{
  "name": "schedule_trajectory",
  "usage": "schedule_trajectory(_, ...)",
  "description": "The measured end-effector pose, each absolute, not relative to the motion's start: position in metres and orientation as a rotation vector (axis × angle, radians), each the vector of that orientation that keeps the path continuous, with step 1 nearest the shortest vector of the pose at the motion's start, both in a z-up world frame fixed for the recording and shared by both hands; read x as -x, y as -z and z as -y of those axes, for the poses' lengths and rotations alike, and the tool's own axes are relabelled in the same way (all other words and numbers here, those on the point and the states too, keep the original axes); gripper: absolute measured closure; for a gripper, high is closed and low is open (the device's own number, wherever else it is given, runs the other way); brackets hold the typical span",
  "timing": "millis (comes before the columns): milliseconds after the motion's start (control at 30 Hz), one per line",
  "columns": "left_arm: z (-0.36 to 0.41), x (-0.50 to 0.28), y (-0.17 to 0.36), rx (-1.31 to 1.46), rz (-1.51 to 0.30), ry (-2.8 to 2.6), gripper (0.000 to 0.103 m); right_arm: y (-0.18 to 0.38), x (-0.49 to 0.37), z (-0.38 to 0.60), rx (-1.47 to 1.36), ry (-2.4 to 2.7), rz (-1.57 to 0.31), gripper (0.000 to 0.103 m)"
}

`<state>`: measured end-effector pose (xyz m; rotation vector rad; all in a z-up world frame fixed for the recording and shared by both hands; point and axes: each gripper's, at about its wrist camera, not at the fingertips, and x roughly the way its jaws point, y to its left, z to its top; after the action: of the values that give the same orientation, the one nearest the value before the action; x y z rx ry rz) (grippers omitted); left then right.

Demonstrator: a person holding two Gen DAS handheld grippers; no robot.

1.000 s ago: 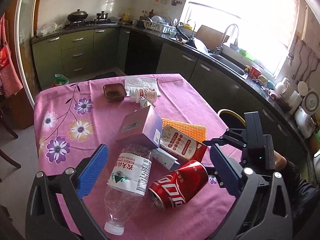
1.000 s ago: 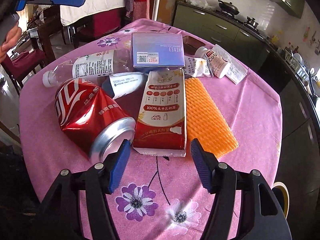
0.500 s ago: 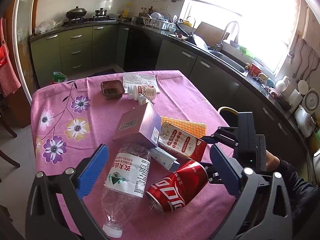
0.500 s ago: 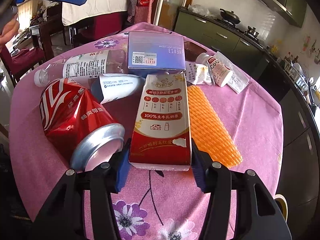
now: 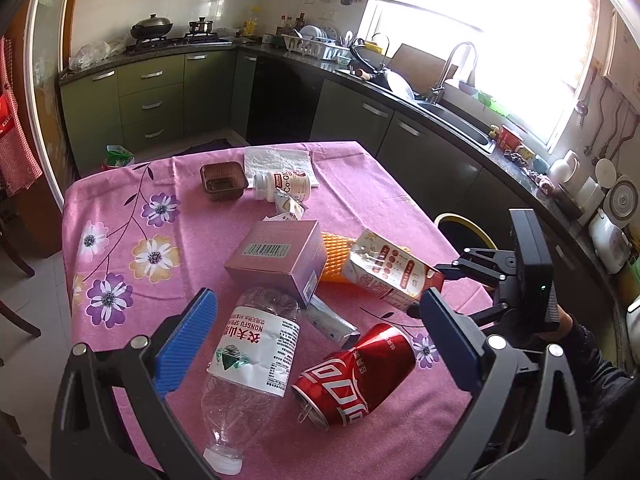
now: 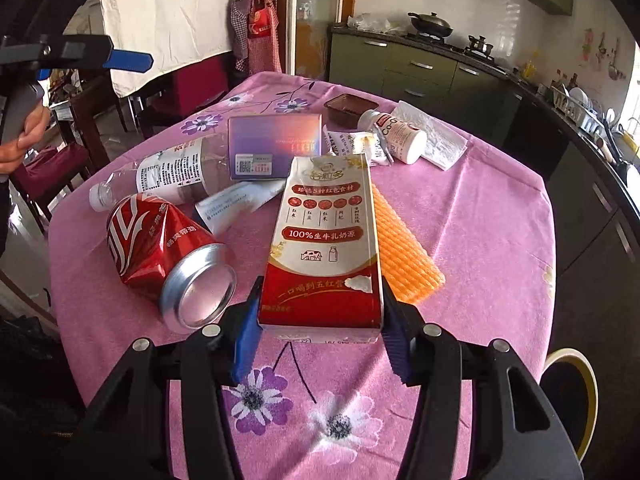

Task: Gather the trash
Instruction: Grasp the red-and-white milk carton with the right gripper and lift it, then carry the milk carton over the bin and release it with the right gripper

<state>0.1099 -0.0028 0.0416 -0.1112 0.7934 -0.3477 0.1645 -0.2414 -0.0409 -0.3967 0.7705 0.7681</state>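
Since a second ago the right gripper (image 6: 320, 322) has come forward onto the milk carton (image 6: 326, 240) and lifted it: its blue pads now press both sides of the carton's red bottom end, and the carton tilts up off the pink flowered tablecloth (image 6: 500, 216), where before it lay flat with the jaws standing wide of it. From the left wrist view the carton (image 5: 390, 270) hangs raised at the right edge of the pile, its torn top toward the middle of the table.

Just beside the carton, on the side away from the can, lies an orange ribbed mesh sleeve (image 6: 404, 252). On the carton's other side rests a dented red cola can (image 6: 160, 248), open end up toward the gripper. Beyond the can lie a crushed clear water bottle (image 6: 172, 168) and a small white pouch (image 6: 236, 204); a purple box (image 6: 274, 146) sits behind the carton's top. Farther off stand a white pill bottle (image 6: 394, 134) on its side and a brown plastic tray (image 6: 348, 110).

Over the near end of the pile the left gripper (image 5: 316, 344) hovers, its fingers spread wide and holding nothing, with the bottle and can below them.
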Motion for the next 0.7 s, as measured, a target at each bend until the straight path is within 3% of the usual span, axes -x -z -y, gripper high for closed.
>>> schedule_trajectory(400,0.021,-0.111,-0.043,0.070,-0.800,0.372,0.006,-0.005,-0.172,0.408,0.160,-0.333,-0.730,0.051)
schedule_trajectory(700,0.042,-0.120,-0.041,0.044,-0.827,0.392,0.006,0.046,-0.222,0.512,0.041,-0.066,-0.895,0.051)
